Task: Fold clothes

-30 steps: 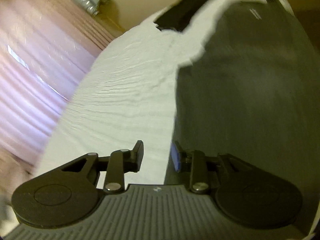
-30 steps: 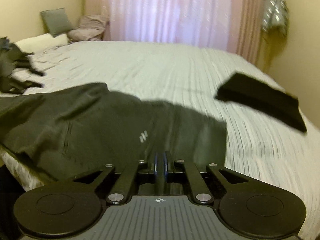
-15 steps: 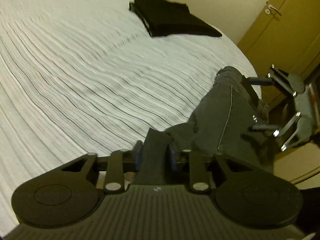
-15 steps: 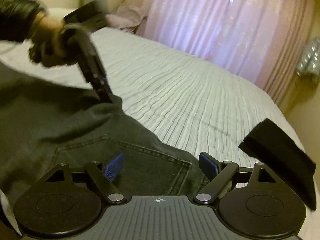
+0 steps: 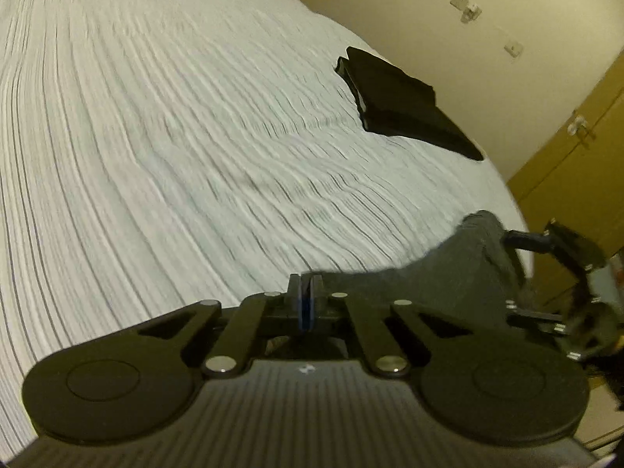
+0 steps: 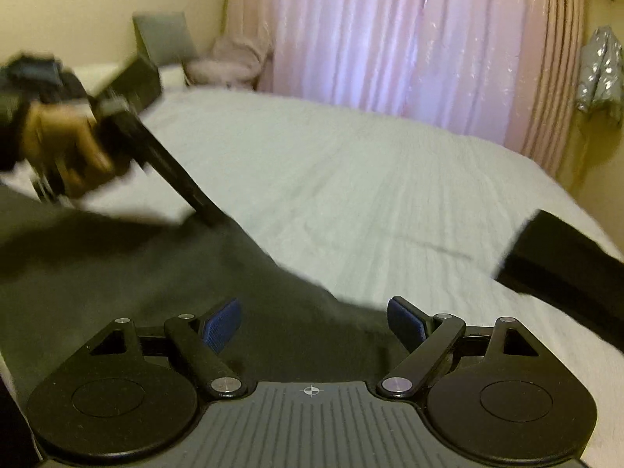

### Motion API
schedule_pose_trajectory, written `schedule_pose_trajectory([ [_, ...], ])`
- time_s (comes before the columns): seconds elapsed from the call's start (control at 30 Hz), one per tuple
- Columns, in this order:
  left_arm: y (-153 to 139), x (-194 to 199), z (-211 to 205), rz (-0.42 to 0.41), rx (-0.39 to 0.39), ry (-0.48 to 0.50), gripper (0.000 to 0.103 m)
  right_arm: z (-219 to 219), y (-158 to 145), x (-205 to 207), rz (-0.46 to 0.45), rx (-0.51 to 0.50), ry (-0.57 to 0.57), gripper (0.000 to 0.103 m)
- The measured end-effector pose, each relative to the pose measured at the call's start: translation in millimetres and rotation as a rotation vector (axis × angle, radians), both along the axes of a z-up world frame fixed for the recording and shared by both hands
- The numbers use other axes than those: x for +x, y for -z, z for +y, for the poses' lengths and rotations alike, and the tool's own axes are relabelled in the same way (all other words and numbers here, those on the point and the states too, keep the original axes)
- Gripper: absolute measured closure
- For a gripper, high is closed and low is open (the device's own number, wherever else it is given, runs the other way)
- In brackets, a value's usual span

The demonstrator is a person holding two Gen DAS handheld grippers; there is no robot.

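Observation:
Dark grey jeans [image 6: 163, 273] lie over the near edge of the white striped bed [image 6: 351, 179]. My left gripper [image 5: 306, 290] is shut on an edge of the jeans [image 5: 448, 269]; in the right wrist view it [image 6: 208, 214] pinches the cloth at its far edge. My right gripper [image 6: 312, 321] is open, its blue pads [image 6: 220, 323] spread just above the jeans, holding nothing. It also shows in the left wrist view [image 5: 565, 273] at the jeans' right end.
A folded black garment [image 5: 405, 101] lies near the bed's far right corner, also in the right wrist view [image 6: 569, 257]. Pink curtains [image 6: 390, 39] hang behind the bed. Pillows [image 6: 163, 35] sit at the head. A wooden door [image 5: 577, 136] stands to the right.
My left gripper closed on the jeans' edge and swung to face across the bed. My right gripper opened from shut and stays open over the jeans.

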State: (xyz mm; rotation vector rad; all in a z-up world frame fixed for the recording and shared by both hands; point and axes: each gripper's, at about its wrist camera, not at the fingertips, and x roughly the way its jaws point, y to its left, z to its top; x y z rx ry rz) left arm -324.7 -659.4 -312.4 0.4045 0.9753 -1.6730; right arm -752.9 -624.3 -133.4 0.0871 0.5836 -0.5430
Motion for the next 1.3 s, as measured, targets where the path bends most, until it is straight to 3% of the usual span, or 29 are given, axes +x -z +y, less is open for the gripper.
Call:
schedule_pose_trajectory([
  [0.07,-6.2,4.9,3.3,-0.027,-0.006,-0.026,0.096,-9.8,6.1,12.6,0.017,0.050,-0.023,0.018],
  [0.13,-16.5,11.5,14.8,-0.074,-0.015,-0.065,0.098,-22.6,23.4,15.6,0.108,0.073,-0.012,0.018],
  [0.2,-31.0,12.7,39.0,-0.133,-0.047,-0.062,0.098,-27.6,31.7,-4.2,0.140,0.044,-0.028,0.036],
  [0.23,-35.8,10.0,51.9,-0.123,-0.053,-0.052,0.098,-29.9,33.9,-17.1,0.139,0.034,-0.024,0.036],
  [0.4,-40.8,-31.4,106.7,-0.030,-0.069,0.034,0.097,-24.1,20.0,-74.6,0.018,0.120,0.227,0.035],
  [0.47,-30.7,-59.8,117.4,0.015,-0.066,0.078,0.097,1.1,11.3,-75.2,-0.043,0.128,0.187,0.035],
  [0.57,-3.0,-109.3,118.1,-0.044,0.018,0.157,0.096,36.5,7.8,-68.6,-0.075,0.159,0.105,0.035],
  [0.6,6.8,-125.4,119.9,-0.129,0.045,0.188,0.095,43.5,12.1,-68.2,-0.045,0.158,0.088,0.035],
  [0.67,17.4,-147.8,129.7,-0.310,0.015,0.244,0.095,50.3,21.0,-79.1,0.016,0.147,0.112,0.035],
  [0.73,11.8,-146.0,130.3,-0.297,0.043,0.199,0.095,50.7,29.6,-101.0,0.072,0.132,0.185,0.032],
  [0.87,-17.1,-151.5,144.5,-0.311,-0.063,0.142,0.095,44.9,22.6,-177.4,-0.136,0.254,0.349,0.029],
  [0.93,-19.0,-162.2,146.5,-0.278,-0.080,0.138,0.095,48.9,24.2,-196.3,-0.233,0.288,0.460,0.028],
  [1.0,-7.5,-177.3,149.0,-0.277,-0.056,0.172,0.095,51.0,32.1,-213.3,-0.352,0.362,0.545,0.028],
  [1.13,16.3,-192.3,149.1,-0.323,-0.018,0.176,0.096,35.0,50.0,-223.0,-0.543,0.543,0.588,0.029],
  [1.3,15.5,-186.7,148.8,-0.284,-0.016,0.143,0.096,1.0,62.6,-232.8,-0.747,0.630,0.669,0.029],
])
